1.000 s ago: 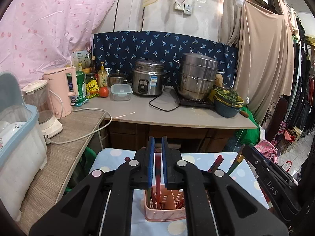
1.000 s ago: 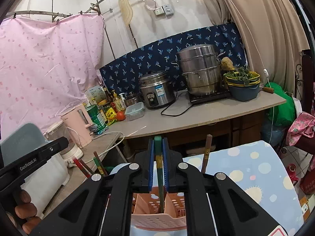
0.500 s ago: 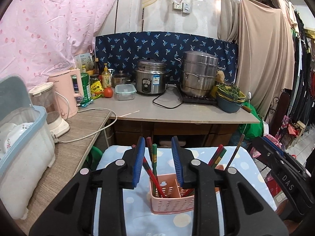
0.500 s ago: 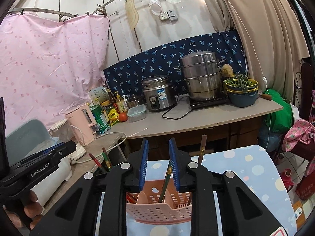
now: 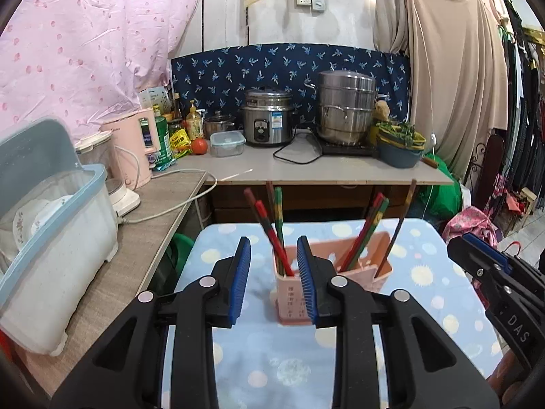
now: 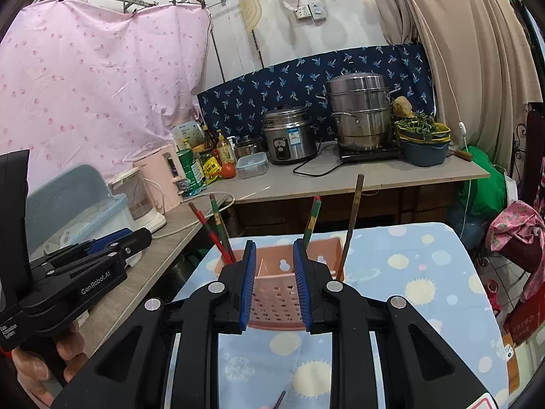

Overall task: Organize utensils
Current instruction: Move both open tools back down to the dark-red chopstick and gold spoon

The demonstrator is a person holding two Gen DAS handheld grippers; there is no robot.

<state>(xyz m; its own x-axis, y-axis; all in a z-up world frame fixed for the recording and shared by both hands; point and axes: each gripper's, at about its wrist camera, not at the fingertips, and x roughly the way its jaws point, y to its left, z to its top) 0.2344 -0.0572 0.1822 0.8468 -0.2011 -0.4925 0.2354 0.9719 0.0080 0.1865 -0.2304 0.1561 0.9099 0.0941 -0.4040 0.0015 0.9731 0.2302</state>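
Pink plastic utensil basket (image 5: 351,274) standing on a table covered by a pale blue cloth with yellow and white dots (image 5: 272,364), toward the far edge of the table. The basket is rectangular, divided by inner walls into compartments, with perforated sides and two keyhole slots in its back wall. Chopsticks lean in it in groups: a red, green and dark cluster (image 5: 274,228) in the left compartment, a red-and-green pair (image 5: 366,235) further right, and a single brown stick (image 5: 398,228) against the right end. Left gripper (image 5: 274,279) hovers short of the basket, its blue-padded fingers (image 5: 241,279) moderately apart with nothing between them. Right gripper (image 6: 274,284) is likewise spread and empty, the basket's perforated front (image 6: 272,301) showing through the gap. A thin reddish stick end (image 6: 279,399) lies on the cloth near the table's front edge, possibly another chopstick; the view is too partial to say.
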